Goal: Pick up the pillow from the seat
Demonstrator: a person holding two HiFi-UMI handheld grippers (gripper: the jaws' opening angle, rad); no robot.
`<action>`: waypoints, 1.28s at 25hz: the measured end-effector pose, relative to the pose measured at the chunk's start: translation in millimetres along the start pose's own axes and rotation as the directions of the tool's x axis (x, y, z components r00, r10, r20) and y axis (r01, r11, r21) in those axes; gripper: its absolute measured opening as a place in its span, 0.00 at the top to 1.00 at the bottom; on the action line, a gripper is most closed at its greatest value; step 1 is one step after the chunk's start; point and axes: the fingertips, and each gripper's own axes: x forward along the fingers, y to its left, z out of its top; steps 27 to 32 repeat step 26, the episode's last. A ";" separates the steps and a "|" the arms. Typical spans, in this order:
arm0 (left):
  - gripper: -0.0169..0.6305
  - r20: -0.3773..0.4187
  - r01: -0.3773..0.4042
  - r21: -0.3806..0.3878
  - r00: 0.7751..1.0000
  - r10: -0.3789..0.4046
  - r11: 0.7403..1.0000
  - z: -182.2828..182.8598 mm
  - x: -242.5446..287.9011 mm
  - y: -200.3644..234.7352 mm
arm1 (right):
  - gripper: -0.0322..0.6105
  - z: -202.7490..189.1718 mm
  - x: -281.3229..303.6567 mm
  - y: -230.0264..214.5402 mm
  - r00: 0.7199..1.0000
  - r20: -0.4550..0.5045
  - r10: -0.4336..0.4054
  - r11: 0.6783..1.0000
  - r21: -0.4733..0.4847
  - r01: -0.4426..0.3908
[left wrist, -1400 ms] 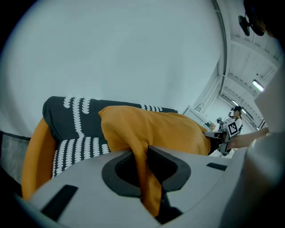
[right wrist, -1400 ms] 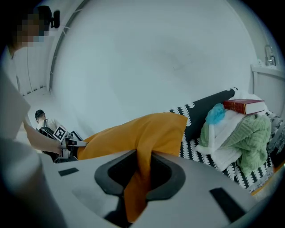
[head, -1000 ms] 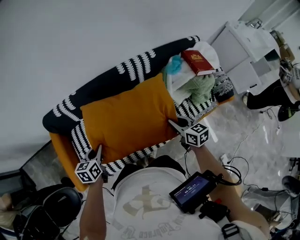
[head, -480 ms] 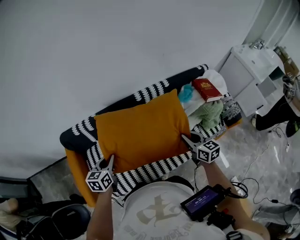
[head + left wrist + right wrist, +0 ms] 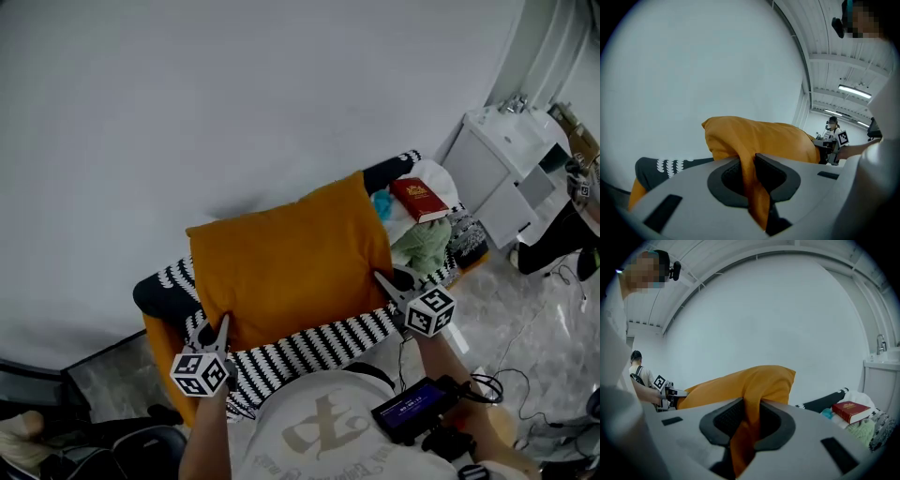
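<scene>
An orange pillow (image 5: pixel 286 262) hangs lifted above the black-and-white striped seat (image 5: pixel 309 347), held by its two near corners. My left gripper (image 5: pixel 217 323) is shut on the pillow's near-left corner, with orange fabric (image 5: pixel 752 180) pinched between the jaws in the left gripper view. My right gripper (image 5: pixel 384 279) is shut on the near-right corner, and the cloth (image 5: pixel 747 418) hangs down through its jaws in the right gripper view. The pillow hides most of the seat's back.
A red book (image 5: pixel 420 200), a green cloth (image 5: pixel 422 246) and a blue item (image 5: pixel 381 203) lie on the seat's right end. A white cabinet (image 5: pixel 511 164) stands to the right. Another person (image 5: pixel 567 239) is at the far right. Cables lie on the floor.
Both grippers have raised the pillow off the seat, and more striped cover shows below it. The head view has shifted, so the seat sits lower in frame.
</scene>
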 end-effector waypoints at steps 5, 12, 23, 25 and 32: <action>0.88 0.025 0.002 0.016 1.000 -0.003 1.000 12.1 -0.6 2.4 | 0.83 10.8 1.3 2.6 0.999 0.031 -0.009 1.000 -0.016 0.009; 0.88 0.009 0.007 0.017 1.000 -0.008 1.000 10.4 -3.9 2.6 | 0.83 6.3 -2.2 6.2 1.000 0.016 -0.017 1.000 -0.001 0.017; 0.88 -0.001 0.014 0.021 1.000 -0.014 1.000 9.9 3.2 -3.2 | 0.83 4.4 -6.1 -2.1 1.000 0.015 -0.022 1.000 0.014 0.022; 0.88 -0.002 0.014 0.022 1.000 -0.014 1.000 10.6 1.5 -6.2 | 0.83 5.5 -9.4 -2.3 1.000 0.015 -0.022 1.000 0.016 0.022; 0.88 -0.002 0.014 0.022 1.000 -0.014 1.000 10.9 0.9 -7.8 | 0.83 6.0 -11.0 -2.6 1.000 0.015 -0.023 1.000 0.016 0.022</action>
